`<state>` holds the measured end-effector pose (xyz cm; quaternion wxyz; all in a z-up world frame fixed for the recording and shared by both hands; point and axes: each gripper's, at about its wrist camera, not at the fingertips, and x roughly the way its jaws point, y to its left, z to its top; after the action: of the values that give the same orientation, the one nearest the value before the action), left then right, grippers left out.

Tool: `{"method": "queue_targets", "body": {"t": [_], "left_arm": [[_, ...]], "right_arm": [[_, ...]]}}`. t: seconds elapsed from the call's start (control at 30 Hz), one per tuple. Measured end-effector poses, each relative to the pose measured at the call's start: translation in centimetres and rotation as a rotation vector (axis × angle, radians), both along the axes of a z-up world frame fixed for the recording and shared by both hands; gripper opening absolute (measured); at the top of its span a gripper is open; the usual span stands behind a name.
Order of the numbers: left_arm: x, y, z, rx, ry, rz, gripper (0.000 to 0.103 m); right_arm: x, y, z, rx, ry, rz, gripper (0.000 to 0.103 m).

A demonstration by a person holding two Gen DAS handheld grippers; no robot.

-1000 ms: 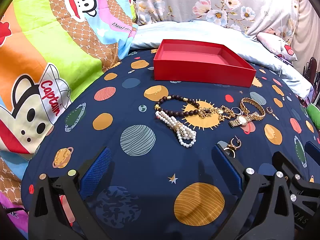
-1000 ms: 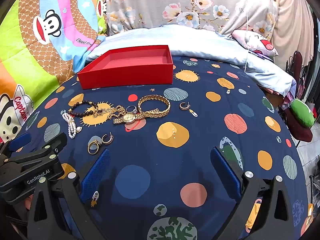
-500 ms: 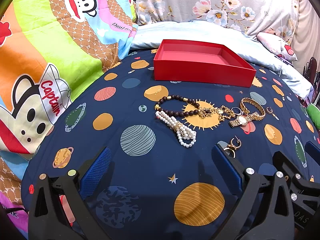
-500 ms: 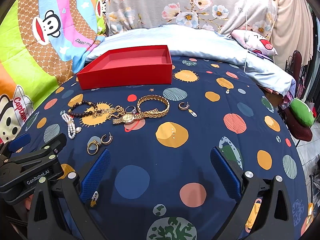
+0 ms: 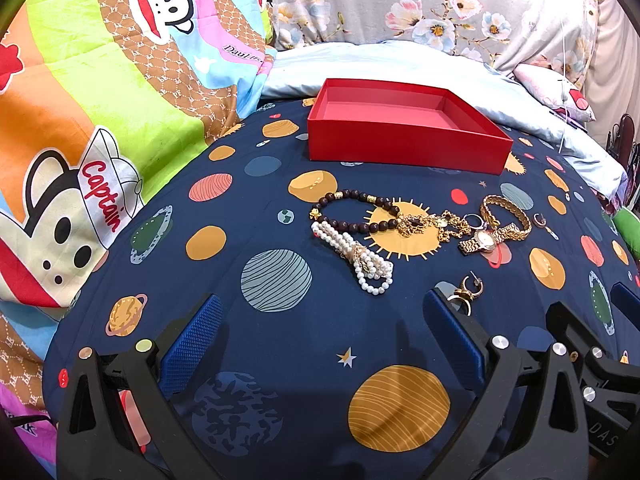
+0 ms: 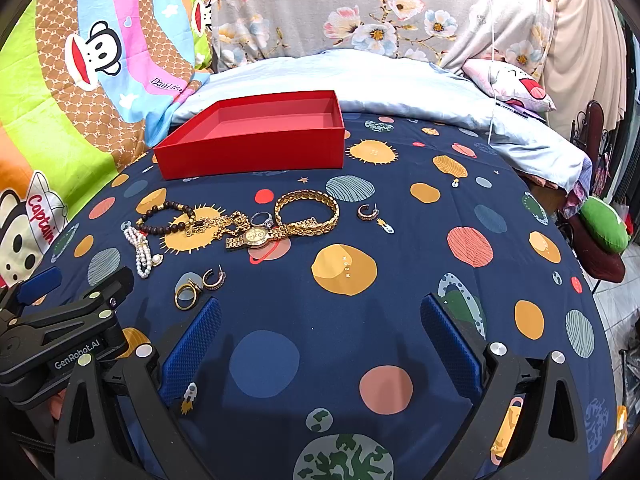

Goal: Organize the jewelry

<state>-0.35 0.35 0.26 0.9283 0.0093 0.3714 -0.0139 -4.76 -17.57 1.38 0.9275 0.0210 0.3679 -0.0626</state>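
Jewelry lies in a loose row on the space-print sheet [image 5: 280, 344], in front of the empty red box [image 5: 404, 136]. From my left gripper [image 5: 320, 340], jaws wide apart and holding nothing, the pearl bracelet [image 5: 354, 254] is at 12 o'clock, its long axis running from 11 toward 5. My right gripper [image 6: 320, 340], also apart and empty, has the gold ring [image 6: 186, 294] at 10 o'clock, just beside its left pad. I judge the left is nearer to the pearls.
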Motion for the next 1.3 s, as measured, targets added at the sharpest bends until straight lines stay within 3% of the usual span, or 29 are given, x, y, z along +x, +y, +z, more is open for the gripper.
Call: {"method": "queue_targets", "body": {"t": [0.57, 0.8, 0.93, 1.03, 1.17, 1.23, 1.3], "left_arm": [[0.0, 0.1, 0.0, -0.007, 0.003, 0.003, 0.098], [0.9, 2.3, -0.3, -0.11, 0.045, 0.038, 0.098], [1.9, 2.5, 0.0, -0.115, 0.058, 0.06, 0.098], [3.3, 2.3, 0.1, -0.166, 0.091, 0.065, 0.098], [5.3, 0.6, -0.1, -0.108, 0.109, 0.052, 0.098], [6.2, -0.2, -0.7, -0.085, 0.148, 0.044, 0.095], [6.6, -0.5, -1.4, -0.088, 0.18, 0.042, 0.082]], "right_arm": [[0.0, 0.0, 0.0, 0.002, 0.002, -0.002, 0.098], [0.0, -1.1, -0.1, 0.045, 0.01, -0.017, 0.098], [0.2, -1.1, -0.2, 0.053, 0.022, -0.011, 0.098], [0.4, -0.9, -0.3, 0.051, 0.032, -0.005, 0.098], [0.5, -1.0, -0.4, 0.059, 0.039, 0.001, 0.098], [0.5, -1.0, -0.4, 0.061, 0.039, 0.002, 0.098], [0.5, -1.0, -0.4, 0.063, 0.039, 0.002, 0.098]]}}
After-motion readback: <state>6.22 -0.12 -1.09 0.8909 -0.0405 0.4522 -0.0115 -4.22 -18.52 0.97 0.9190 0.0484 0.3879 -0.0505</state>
